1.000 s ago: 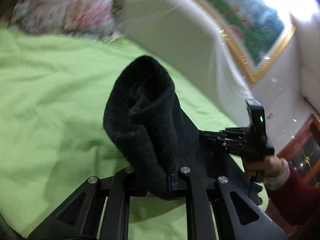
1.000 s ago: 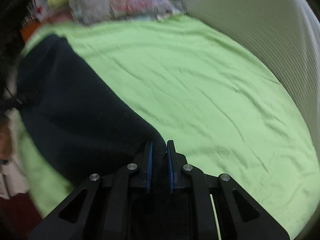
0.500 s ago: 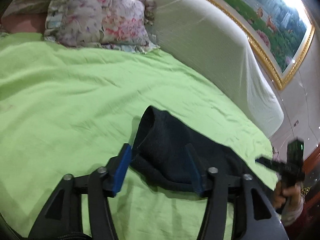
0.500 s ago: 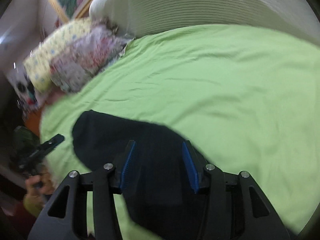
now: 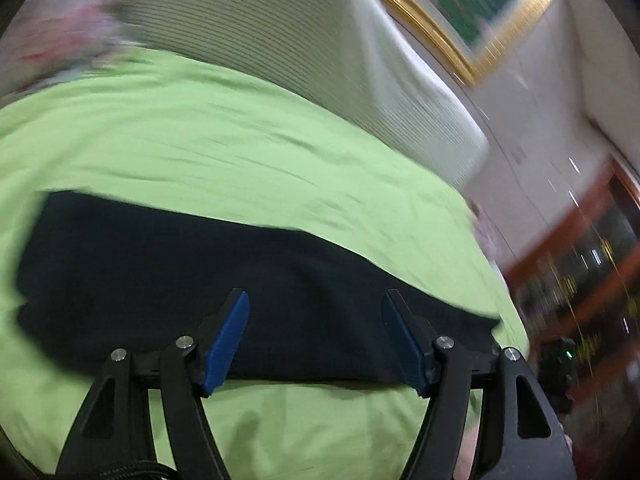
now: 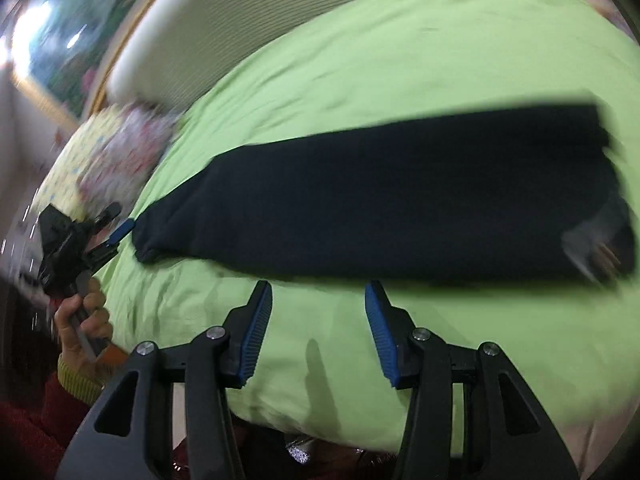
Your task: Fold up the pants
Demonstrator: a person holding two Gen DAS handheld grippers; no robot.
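- No brand, label or readable writing in either view; a pale patch at the pants' right end in the right wrist view is too blurred to read.
- Pants: dark, lying flat as one long band across the green bed sheet, running left to right. In the left wrist view the same pants stretch across the near part of the bed.
- Left tool: jaws apart and opening, blue pads clear of the cloth; pants lie below and beyond them, nothing pinched. In the right wrist view this left tool sits just beside the pants' left end, held in the person's hand, with a yellow cuff and red sleeve.
- Right tool: jaws apart, only bare sheet between the pads, near side of the pants, not touching them.
- Far side: white ribbed headboard cover, gold-framed picture, floral pillow at far left.
- Change from a second ago: both tools were then clamped on the cloth, the left lifting a bunched fold off the bed. Now both have let go and drawn back; pants lie spread out flat.
- Both views motion-blurred.
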